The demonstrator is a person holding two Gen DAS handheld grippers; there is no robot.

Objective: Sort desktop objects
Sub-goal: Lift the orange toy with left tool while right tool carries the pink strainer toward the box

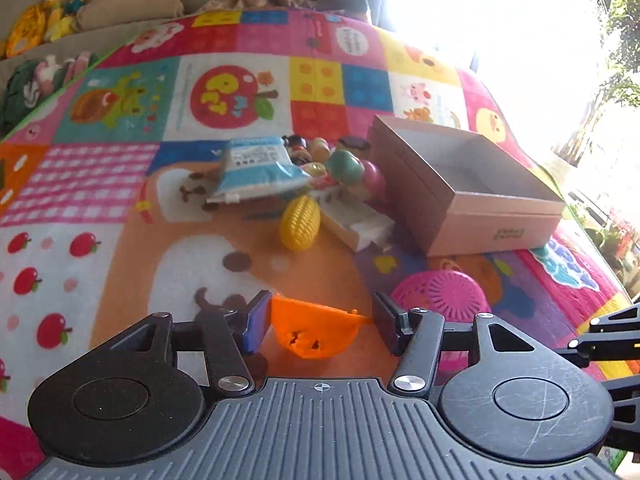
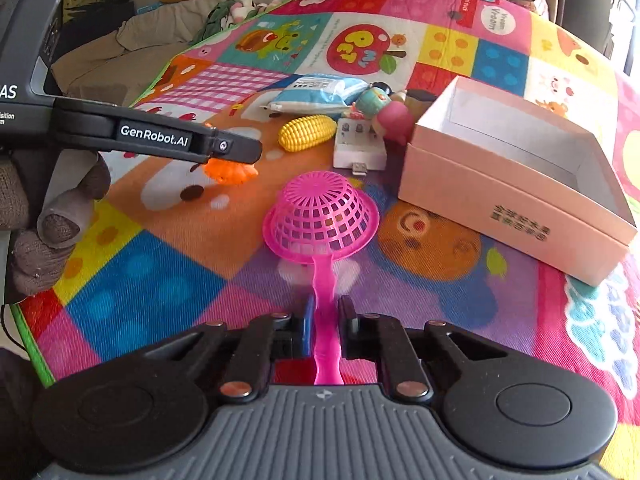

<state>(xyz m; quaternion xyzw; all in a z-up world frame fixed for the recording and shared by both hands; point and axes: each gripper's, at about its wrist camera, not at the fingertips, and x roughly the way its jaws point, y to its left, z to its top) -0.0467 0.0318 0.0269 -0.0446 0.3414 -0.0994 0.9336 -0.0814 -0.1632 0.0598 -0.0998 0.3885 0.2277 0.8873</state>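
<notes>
Surface: colourful patchwork play mat [image 1: 120, 184] printed with apples, gingham and cartoon animals, spread in front of a beige sofa [image 2: 132, 40] with plush toys at its back; glaring window light at upper right of the left wrist view
Left gripper [image 1: 320, 326]: jaws wide apart, low over the mat, an orange toy [image 1: 312, 332] between them; its blue left pad is just beside the toy, while the right pad stands clear of the toy's body with only a thin orange tip reaching toward it
Left gripper from the right wrist view: black arm marked GenRobot.AI crossing the upper left, orange toy under its tip, gloved hand [image 2: 44, 220] on the handle
Right gripper [image 2: 324, 320]: jaws narrow, closed on the handle of a pink strainer [image 2: 320, 216]
Pink strainer: mesh bowl turned dome-up on the mat, handle running back toward the camera between the fingers
Box [image 2: 516, 172]: pale pink cardboard, open and empty, at right of the strainer
Pile beside the box: yellow toy corn [image 2: 306, 132], white battery charger [image 2: 360, 146] with a USB plug, blue and white packet [image 2: 316, 94], several small round figurines [image 2: 380, 100] crowded against the box's left wall
Corn: just left of the charger, in front of the packet
Orange toy to pile: apart, nearer the cameras than the corn
</notes>
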